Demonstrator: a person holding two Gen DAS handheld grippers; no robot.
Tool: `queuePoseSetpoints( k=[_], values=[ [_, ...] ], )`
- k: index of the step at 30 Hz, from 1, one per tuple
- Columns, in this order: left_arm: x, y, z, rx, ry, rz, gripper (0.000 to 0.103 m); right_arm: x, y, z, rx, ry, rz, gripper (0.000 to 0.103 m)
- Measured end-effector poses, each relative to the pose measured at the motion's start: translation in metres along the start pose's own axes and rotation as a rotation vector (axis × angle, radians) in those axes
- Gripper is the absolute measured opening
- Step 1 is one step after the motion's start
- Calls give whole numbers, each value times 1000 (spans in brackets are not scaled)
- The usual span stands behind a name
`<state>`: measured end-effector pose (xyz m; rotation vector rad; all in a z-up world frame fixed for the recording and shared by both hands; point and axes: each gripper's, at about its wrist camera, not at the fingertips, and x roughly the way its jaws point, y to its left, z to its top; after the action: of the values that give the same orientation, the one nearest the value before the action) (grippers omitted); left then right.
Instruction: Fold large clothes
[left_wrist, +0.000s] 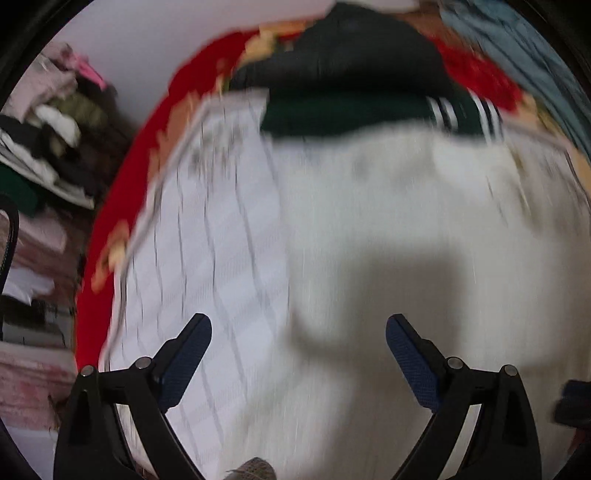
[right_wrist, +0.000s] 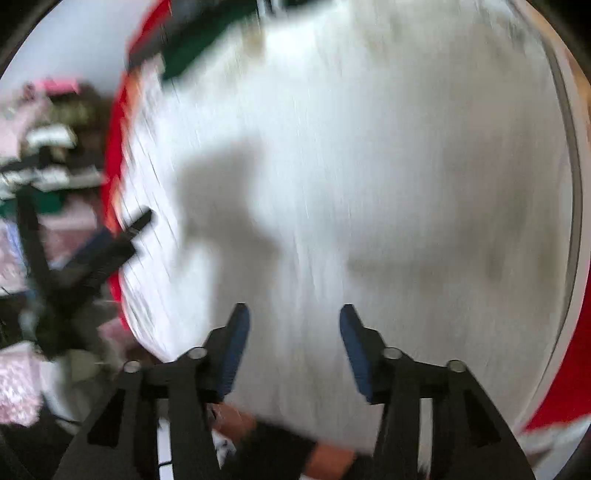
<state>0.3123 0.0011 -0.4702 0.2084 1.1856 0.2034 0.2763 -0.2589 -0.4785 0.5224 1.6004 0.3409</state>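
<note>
The bed (left_wrist: 229, 229), a checked white sheet over a red patterned cover, carries everything; the large white garment (left_wrist: 388, 229) lies spread over its middle and right side, reaching up to a dark green striped garment (left_wrist: 351, 114) at the far edge; both frames are motion-blurred. The left gripper (left_wrist: 299, 332) hangs wide open and empty above the white cloth; the right gripper (right_wrist: 293, 325) stands about half open, nothing between its pads. To fold well, I judge, take two matching corners together; lift evenly.
</note>
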Motion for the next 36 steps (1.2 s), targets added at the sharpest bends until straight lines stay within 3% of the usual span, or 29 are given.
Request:
queuePoseSetpoints(
  k=[4, 7, 10, 14, 15, 16, 19, 21, 23, 26, 28, 30, 33, 36],
  values=[
    [50, -26, 59, 14, -51, 111, 97, 5, 8, 89, 33, -106, 83, 55],
    [89, -30, 76, 33, -18, 176, 97, 36, 5, 155, 66, -74, 154, 55],
    [105, -25, 78, 33, 7, 167, 97, 80, 9, 200, 56, 13, 103, 55],
    [99, -29, 73, 54, -17, 175, 97, 127, 17, 215, 1, 76, 18, 51],
    [98, -28, 72, 50, -17, 173, 97, 127, 23, 214, -34, 71, -9, 17],
    [94, -30, 74, 44, -17, 171, 97, 129, 32, 210, -78, 65, -22, 11],
    [86, -27, 72, 21, -16, 163, 97, 123, 48, 205, -134, 14, -92, 7],
    [79, -23, 70, 1, -20, 150, 97, 107, 61, 210, -149, -71, -125, 7],
    [76, -22, 69, -9, -22, 142, 97, 94, 60, 224, -138, -130, -148, 7],
    [72, -24, 68, -15, -13, 135, 97, 114, 56, 247, -143, -34, -175, 8],
    [66, -24, 69, -26, -17, 120, 97, 107, 49, 251, -117, -4, -132, 11],
    [58, -27, 70, -25, -39, 118, 97, 71, 38, 249, -57, -43, -64, 23],
    [52, -36, 75, -15, -64, 124, 97, 16, 18, 238, -13, -146, -97, 52],
    [60, -52, 82, -9, -52, 108, 97, -11, -10, 226, 35, -151, -156, 53]
  ],
)
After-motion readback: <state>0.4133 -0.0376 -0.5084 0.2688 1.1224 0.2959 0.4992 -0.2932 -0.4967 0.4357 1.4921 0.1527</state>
